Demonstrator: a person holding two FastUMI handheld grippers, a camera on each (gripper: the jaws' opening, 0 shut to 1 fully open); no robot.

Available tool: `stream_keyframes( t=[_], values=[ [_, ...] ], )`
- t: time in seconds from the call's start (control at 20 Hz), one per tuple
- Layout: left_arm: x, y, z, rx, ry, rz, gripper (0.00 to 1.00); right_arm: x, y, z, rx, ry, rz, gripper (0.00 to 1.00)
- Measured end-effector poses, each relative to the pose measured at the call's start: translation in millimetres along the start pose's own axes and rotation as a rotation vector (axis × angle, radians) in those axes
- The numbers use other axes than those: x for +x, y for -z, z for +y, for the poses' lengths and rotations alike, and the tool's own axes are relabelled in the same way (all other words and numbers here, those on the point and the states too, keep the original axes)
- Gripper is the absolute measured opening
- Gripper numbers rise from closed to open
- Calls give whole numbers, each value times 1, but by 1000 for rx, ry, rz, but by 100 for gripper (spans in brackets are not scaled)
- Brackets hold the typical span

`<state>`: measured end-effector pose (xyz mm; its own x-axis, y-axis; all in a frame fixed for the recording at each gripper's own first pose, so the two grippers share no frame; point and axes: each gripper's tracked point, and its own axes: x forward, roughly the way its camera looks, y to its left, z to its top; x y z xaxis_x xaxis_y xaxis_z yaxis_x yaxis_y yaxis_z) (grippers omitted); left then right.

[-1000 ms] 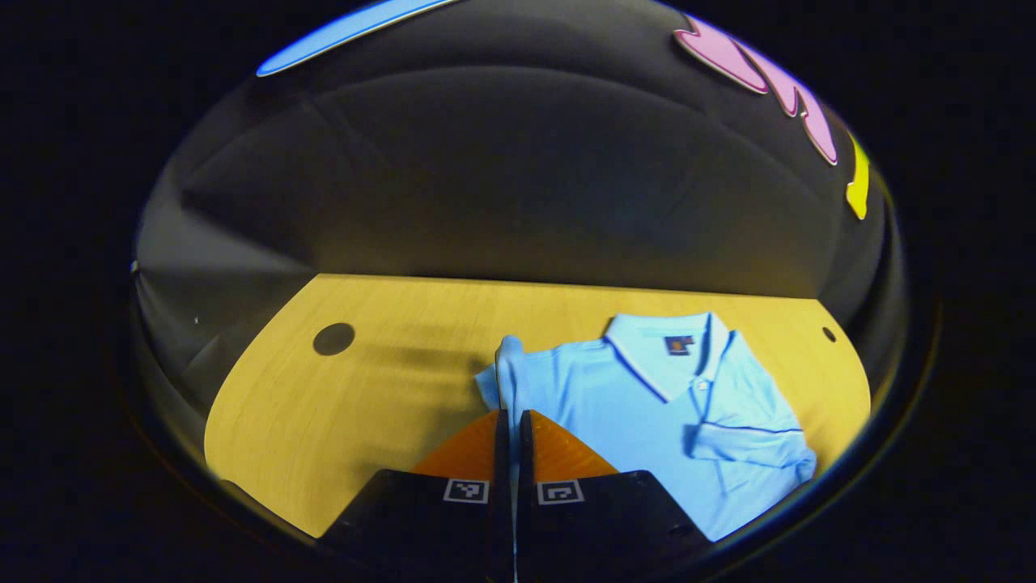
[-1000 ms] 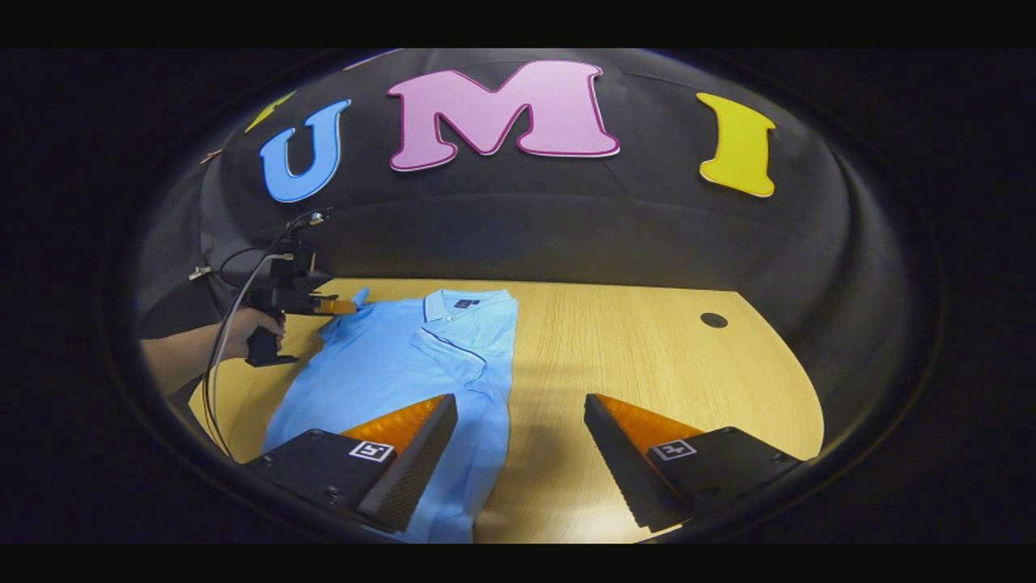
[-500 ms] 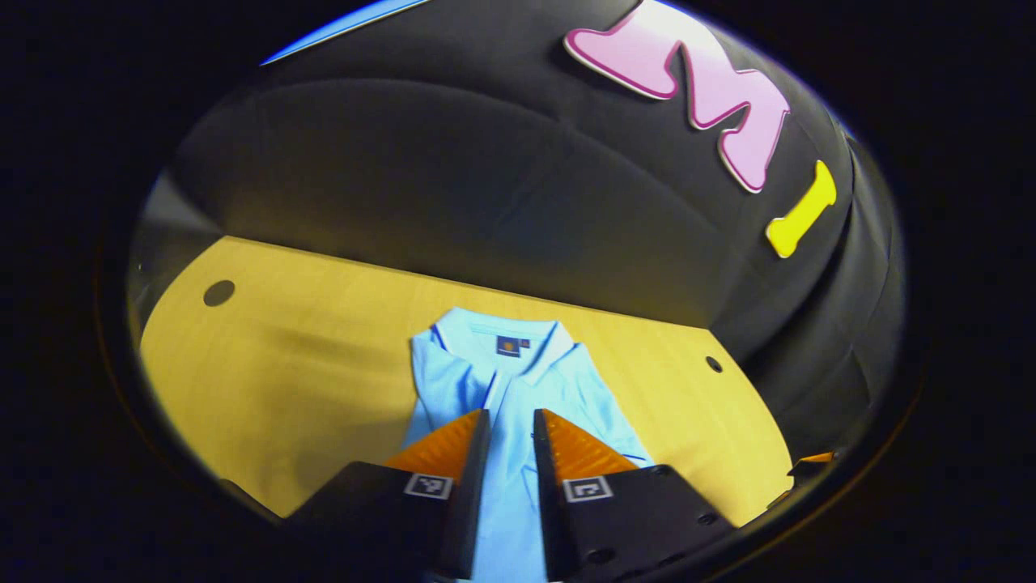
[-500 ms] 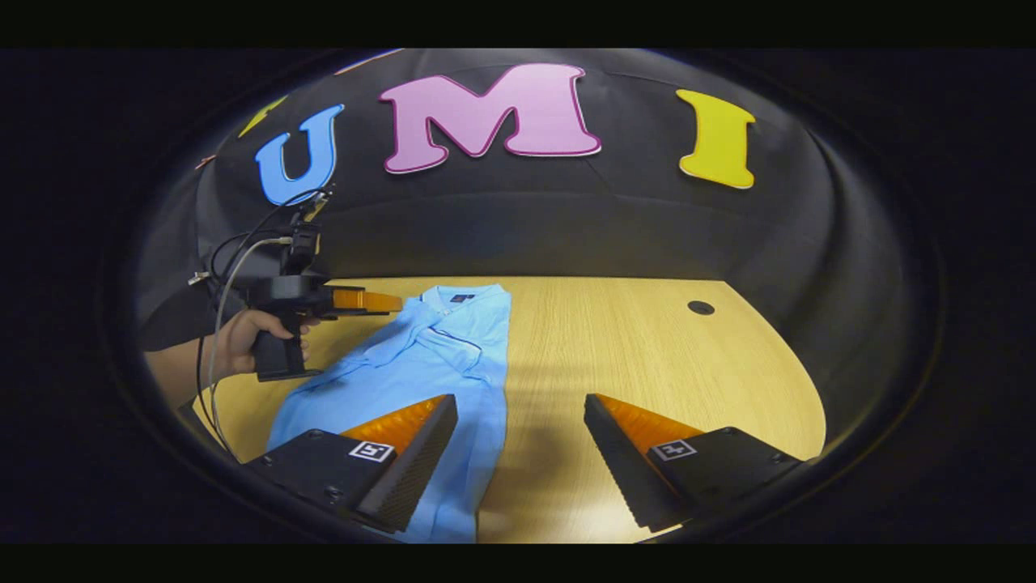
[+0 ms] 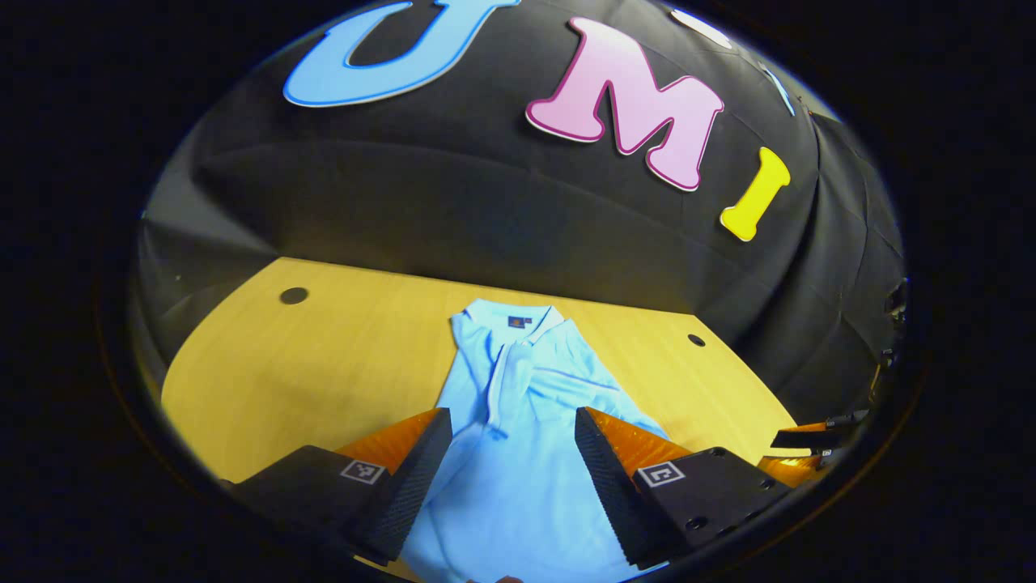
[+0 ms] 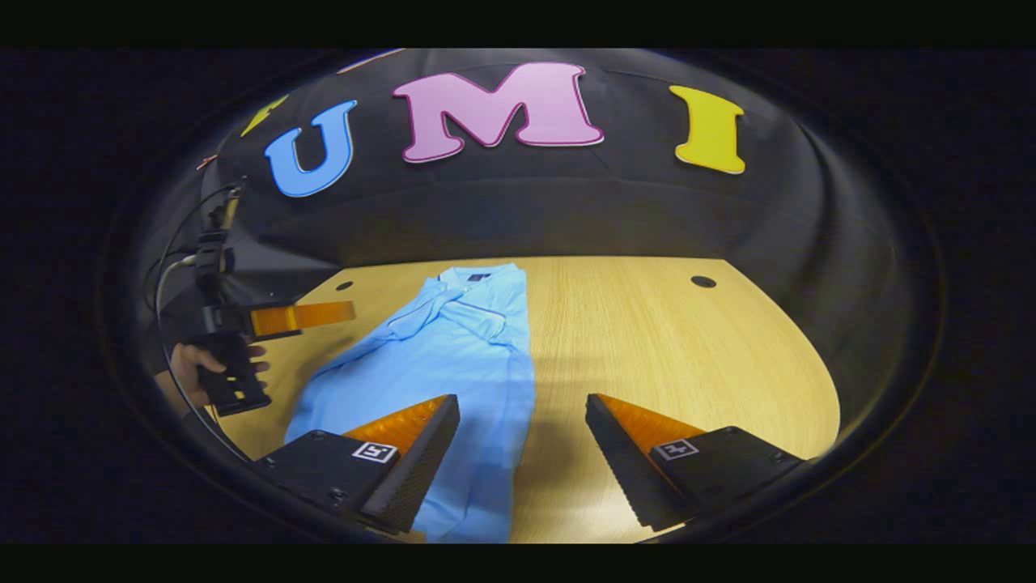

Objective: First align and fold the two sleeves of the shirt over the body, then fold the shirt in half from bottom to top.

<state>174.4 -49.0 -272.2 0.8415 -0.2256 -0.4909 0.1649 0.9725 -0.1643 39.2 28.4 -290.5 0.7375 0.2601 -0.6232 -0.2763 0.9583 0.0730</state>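
Note:
A light blue polo shirt (image 5: 518, 405) (image 6: 453, 356) lies flat on the wooden table (image 5: 324, 356) (image 6: 647, 340), collar toward the booth wall. Both sleeves lie folded across the chest. My left gripper (image 5: 513, 421) is open above the shirt's lower body, holding nothing. In the right gripper view the left gripper (image 6: 303, 316) hangs in a hand (image 6: 190, 364) off the shirt's left side. My right gripper (image 6: 522, 405) is open over the shirt's right edge near the hem, with nothing between its fingers. The right gripper (image 5: 809, 441) also peeks in at the right rim of the left gripper view.
Round cable holes (image 6: 702, 282) (image 6: 344, 286) (image 5: 293, 295) (image 5: 696, 340) sit near the table's back corners. Bare wood stretches right of the shirt in the right gripper view. Cables (image 6: 174, 267) trail from the left gripper.
My left gripper let go of the left sleeve, which now lies over the chest, opened wide and drew back toward the shirt's lower part. The right gripper stayed open and barely shifted.

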Motion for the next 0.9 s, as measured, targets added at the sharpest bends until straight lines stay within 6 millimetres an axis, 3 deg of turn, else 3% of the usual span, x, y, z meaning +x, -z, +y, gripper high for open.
stream_keyframes(
  t=[0.2,0.35,0.55,0.9],
  values=[
    [-78,57,17,-29,-72,66,97,-20,48,18,32,-8,83,98],
    [-111,103,22,-38,-104,124,97,-33,87,28,47,-5,144,98],
    [-132,158,22,-30,-128,201,97,-43,121,33,37,15,182,99],
    [-141,210,9,47,-170,288,98,-39,149,29,23,71,189,98]
  ],
)
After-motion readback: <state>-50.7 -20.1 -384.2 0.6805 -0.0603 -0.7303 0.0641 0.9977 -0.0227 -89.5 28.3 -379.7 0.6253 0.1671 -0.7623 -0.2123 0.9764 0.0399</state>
